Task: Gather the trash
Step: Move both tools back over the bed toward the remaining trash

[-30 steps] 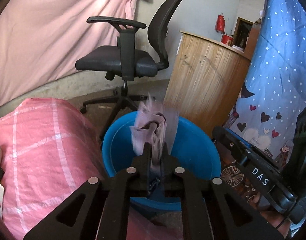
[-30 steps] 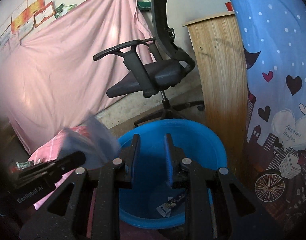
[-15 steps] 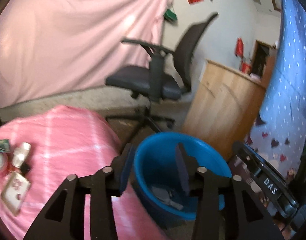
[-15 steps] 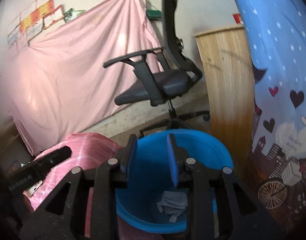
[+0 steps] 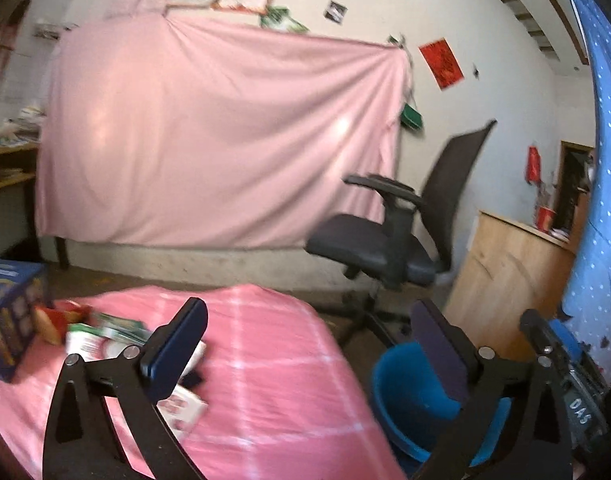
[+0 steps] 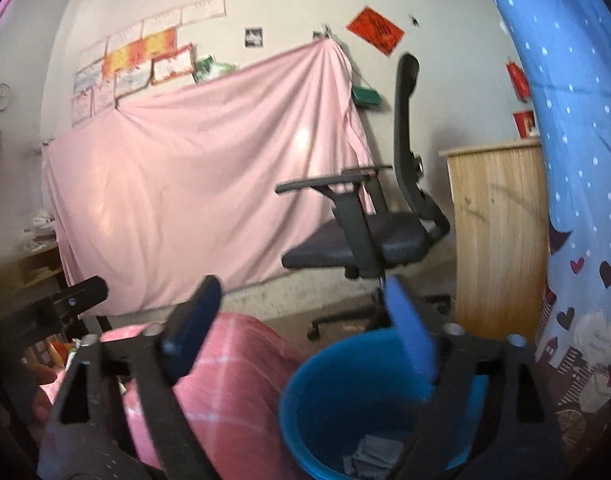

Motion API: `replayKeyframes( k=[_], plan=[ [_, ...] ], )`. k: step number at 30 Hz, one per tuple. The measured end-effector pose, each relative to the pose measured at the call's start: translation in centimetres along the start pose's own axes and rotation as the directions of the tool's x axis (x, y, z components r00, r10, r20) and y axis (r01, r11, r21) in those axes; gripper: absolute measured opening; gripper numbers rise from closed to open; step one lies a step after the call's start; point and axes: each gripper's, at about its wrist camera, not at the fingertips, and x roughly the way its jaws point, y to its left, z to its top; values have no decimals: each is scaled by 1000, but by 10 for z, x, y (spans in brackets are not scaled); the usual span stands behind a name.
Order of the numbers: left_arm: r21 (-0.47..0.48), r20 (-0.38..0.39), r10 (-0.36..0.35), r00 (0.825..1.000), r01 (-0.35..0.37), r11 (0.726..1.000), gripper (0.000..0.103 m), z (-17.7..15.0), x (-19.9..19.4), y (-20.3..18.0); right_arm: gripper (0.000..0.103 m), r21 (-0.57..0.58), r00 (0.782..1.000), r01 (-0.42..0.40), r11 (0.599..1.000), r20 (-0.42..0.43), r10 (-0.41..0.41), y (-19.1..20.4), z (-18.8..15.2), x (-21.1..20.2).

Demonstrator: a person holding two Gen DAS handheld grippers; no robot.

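A blue bucket (image 5: 409, 392) stands on the floor beside the pink checked table; it also shows in the right wrist view (image 6: 345, 400), with a crumpled grey wrapper (image 6: 369, 458) at its bottom. My left gripper (image 5: 309, 332) is wide open and empty, raised above the table edge and the bucket. My right gripper (image 6: 301, 312) is wide open and empty above the bucket's rim. Several packets and wrappers (image 5: 105, 336) lie on the pink table (image 5: 265, 380) at the left.
A black office chair (image 5: 389, 240) stands behind the bucket, with a wooden counter (image 5: 509, 276) to its right. A pink sheet (image 5: 209, 140) hangs on the back wall. A blue box (image 5: 5, 312) sits at the table's left edge. A blue patterned curtain (image 6: 577, 160) hangs at the right.
My left gripper let go of the crumpled wrapper, which now lies in the bucket. Both grippers opened wide and tilted up and away from the bucket, the left swinging toward the table.
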Motion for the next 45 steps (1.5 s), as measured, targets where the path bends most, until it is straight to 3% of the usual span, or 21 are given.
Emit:
replayKeyframes(
  k=[12, 21, 26, 32, 37, 45],
  plan=[
    [-11, 74, 156, 985, -155, 988, 100, -7, -46, 63, 103, -54, 990, -122, 991, 68, 126, 60, 3, 1],
    [-19, 127, 258, 958, -258, 966, 100, -24, -72, 103, 103, -147, 981, -190, 971, 15, 195, 109, -12, 15],
    [-28, 104, 298, 949, -296, 955, 101, -33, -75, 127, 103, -195, 974, -227, 954, -42, 223, 133, -24, 24],
    [-23, 55, 323, 945, -323, 946, 100, -48, -75, 148, 103, -238, 952, -292, 926, -167, 257, 156, -46, 43],
    [-21, 11, 339, 941, -339, 940, 100, -57, -70, 161, 103, -243, 903, -361, 900, -332, 272, 169, -66, 65],
    [-9, -132, 330, 935, -334, 943, 100, -73, -59, 181, 103, -240, 775, -500, 832, -552, 307, 190, -98, 88]
  ],
)
